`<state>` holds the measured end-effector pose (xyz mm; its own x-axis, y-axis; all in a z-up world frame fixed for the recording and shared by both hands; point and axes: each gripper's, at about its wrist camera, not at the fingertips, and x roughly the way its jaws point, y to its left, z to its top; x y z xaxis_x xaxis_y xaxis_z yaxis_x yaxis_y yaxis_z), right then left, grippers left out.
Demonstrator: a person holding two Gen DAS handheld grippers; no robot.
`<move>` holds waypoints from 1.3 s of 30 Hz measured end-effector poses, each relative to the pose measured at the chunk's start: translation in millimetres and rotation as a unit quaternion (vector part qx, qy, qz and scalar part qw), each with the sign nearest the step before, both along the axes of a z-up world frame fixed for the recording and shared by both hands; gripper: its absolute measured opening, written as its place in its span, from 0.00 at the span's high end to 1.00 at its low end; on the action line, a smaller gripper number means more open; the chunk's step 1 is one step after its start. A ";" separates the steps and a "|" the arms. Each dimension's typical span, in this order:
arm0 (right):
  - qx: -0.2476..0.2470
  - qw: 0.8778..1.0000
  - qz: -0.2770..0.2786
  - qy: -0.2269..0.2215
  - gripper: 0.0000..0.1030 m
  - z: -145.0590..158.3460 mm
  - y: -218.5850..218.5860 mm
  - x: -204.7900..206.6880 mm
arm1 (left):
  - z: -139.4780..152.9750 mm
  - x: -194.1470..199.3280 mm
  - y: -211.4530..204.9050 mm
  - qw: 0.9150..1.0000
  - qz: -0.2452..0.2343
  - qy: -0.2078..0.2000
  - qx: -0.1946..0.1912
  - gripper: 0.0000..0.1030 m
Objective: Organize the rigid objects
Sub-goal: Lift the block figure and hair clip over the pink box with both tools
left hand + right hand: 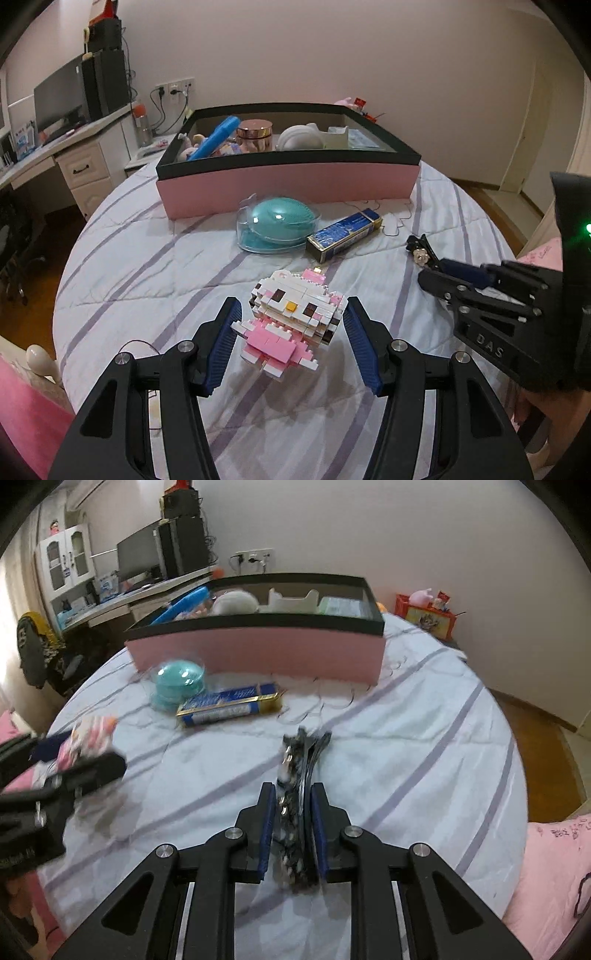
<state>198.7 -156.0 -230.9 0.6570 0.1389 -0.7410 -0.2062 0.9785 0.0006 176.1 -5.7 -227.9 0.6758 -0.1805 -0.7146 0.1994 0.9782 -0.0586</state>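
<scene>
A pink and white block-built cat figure (pixel 291 310) hangs a little above the striped bedcover, casting a shadow, with my left gripper (pixel 293 303) shut on its sides. The right wrist view shows that figure (pixel 92 734) blurred at the left, in the left gripper (pixel 85 755). A black hair clip with rhinestones (pixel 295 760) stands on edge between the blue pads of my right gripper (pixel 292 787), which sit close against both its sides. In the left wrist view, the clip (pixel 419 251) sticks out of the right gripper (pixel 430 275) at the right, low over the cover.
A pink box with a black rim (pixel 288 184) stands at the back of the bed, holding several items. In front of it lie a teal object in a clear case (pixel 277 221) and a blue and gold tin (pixel 343 230). A desk with a monitor (pixel 59 99) is far left.
</scene>
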 end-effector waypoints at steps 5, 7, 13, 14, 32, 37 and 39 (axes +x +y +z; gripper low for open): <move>-0.023 1.000 0.011 -0.001 0.74 -1.1 6.7 8.7 | 1.2 2.8 2.4 1.000 0.006 -0.004 0.005 0.43; -0.020 1.000 0.014 -0.007 0.82 0.0 6.8 4.1 | 3.2 3.3 3.3 1.000 0.008 -0.008 0.001 0.43; 0.027 0.998 0.014 -0.056 0.82 20.9 0.7 -17.6 | 20.7 -3.6 5.6 0.999 0.018 -0.039 -0.006 0.43; 0.034 0.997 0.015 -0.066 0.82 28.5 0.4 -21.8 | 25.8 -6.0 6.4 0.999 0.019 -0.046 -0.006 0.43; 0.039 0.952 0.041 -0.302 0.81 153.9 36.5 -106.6 | 148.7 -76.5 12.5 0.960 0.062 -0.272 0.007 0.43; 0.036 0.945 0.037 -0.322 0.81 164.4 40.6 -109.0 | 158.9 -77.0 14.5 0.954 0.064 -0.293 0.016 0.43; 0.038 0.944 0.037 -0.325 0.81 166.6 40.9 -108.7 | 161.7 -78.6 15.0 0.951 0.068 -0.302 0.019 0.43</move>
